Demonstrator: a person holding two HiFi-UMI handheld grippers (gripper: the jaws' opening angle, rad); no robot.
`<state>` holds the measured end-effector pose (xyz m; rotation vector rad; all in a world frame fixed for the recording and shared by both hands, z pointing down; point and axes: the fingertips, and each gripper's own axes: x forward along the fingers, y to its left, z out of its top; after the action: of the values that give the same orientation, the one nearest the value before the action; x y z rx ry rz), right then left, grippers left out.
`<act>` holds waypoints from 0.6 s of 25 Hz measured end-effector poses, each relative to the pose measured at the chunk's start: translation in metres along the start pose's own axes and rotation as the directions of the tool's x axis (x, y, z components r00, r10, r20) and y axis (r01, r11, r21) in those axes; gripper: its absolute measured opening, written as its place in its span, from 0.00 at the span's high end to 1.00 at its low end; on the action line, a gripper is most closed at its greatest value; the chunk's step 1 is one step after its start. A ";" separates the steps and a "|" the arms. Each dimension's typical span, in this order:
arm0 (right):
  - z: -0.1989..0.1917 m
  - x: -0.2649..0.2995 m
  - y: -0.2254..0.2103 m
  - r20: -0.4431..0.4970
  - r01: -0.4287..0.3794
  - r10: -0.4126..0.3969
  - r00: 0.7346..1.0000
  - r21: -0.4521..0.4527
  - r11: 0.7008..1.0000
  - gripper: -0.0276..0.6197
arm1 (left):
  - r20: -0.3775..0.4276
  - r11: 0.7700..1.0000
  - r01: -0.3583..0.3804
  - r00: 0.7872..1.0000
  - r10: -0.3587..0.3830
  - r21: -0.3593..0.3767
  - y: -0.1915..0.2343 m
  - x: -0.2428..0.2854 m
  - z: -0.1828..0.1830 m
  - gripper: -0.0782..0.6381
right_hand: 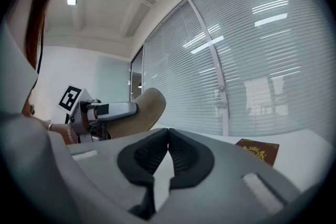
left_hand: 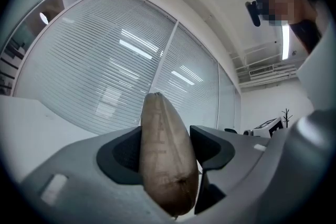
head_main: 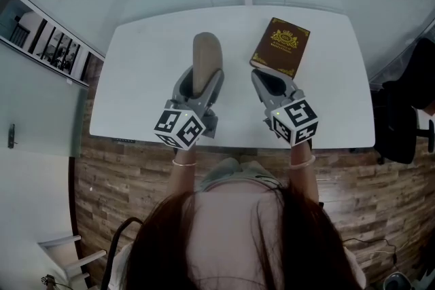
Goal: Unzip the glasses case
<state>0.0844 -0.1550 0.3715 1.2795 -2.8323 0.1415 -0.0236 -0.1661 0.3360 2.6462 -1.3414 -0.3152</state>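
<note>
Trouble, if it came, looked likeliest at the zip. The left gripper (head_main: 198, 81) had its jaws clamped across the tan glasses case (head_main: 206, 54), holding it over the white table (head_main: 143, 85) with the far end sticking out past the jaws. The right gripper (head_main: 270, 78) hung just beside it, its jaws pressed together on nothing.

I could not make out a zip pull from where I stood. By my guess the right jaws would have to part and find a small tab somewhere along the seam, and a miss would mean pinching the cover instead. A tug on the zip might also twist the case in the left jaws or drag it out, since they gripped it across rounded sides. The brown book (head_main: 280, 46) lay near enough on the right to get knocked.

Counting up, there were two grippers, one case, one book and one table.
</note>
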 end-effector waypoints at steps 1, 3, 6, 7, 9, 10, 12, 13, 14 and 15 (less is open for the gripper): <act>-0.002 -0.001 -0.002 -0.007 0.009 -0.009 1.000 0.000 1.000 0.95 | -0.004 1.000 -0.011 1.000 0.011 0.011 0.001 -0.002 0.000 0.50; -0.004 -0.004 -0.004 -0.009 0.025 -0.025 1.000 0.010 1.000 0.95 | -0.014 0.999 -0.026 1.000 0.027 0.035 0.001 -0.006 0.000 0.50; -0.003 -0.008 -0.005 0.002 0.040 -0.040 0.999 0.018 0.999 0.95 | -0.024 0.997 -0.038 0.999 0.039 0.065 -0.001 -0.013 -0.001 0.50; -0.002 -0.008 -0.005 0.005 0.045 -0.045 0.999 0.017 0.999 0.95 | -0.026 0.996 -0.042 0.999 0.044 0.073 -0.001 -0.015 -0.001 0.50; -0.001 -0.010 -0.005 0.012 0.062 -0.062 0.998 0.017 0.998 0.95 | -0.032 0.994 -0.050 0.998 0.054 0.092 0.000 -0.018 -0.002 0.50; 0.000 -0.010 -0.006 0.016 0.074 -0.075 0.997 0.016 0.997 0.95 | -0.036 0.993 -0.055 0.998 0.059 0.104 0.000 -0.019 -0.002 0.50; 0.002 -0.011 -0.007 0.023 0.101 -0.101 0.995 0.008 0.995 0.95 | -0.039 0.990 -0.067 0.997 0.072 0.125 0.002 -0.022 -0.001 0.50; 0.003 -0.011 -0.006 0.027 0.114 -0.114 0.993 0.001 0.993 0.95 | -0.039 0.988 -0.073 0.996 0.079 0.133 0.003 -0.025 -0.001 0.50; 0.004 -0.011 -0.005 0.031 0.127 -0.127 0.991 -0.007 0.992 0.95 | -0.039 0.987 -0.079 0.996 0.085 0.140 0.004 -0.028 0.000 0.50; 0.005 -0.012 -0.003 0.034 0.139 -0.139 0.990 -0.015 0.990 0.95 | -0.039 0.985 -0.085 0.995 0.091 0.148 0.005 -0.031 0.000 0.50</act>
<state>0.0944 -0.1484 0.3663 1.4831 -2.7525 0.0920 -0.0453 -0.1443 0.3409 2.6809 -1.5160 -0.1489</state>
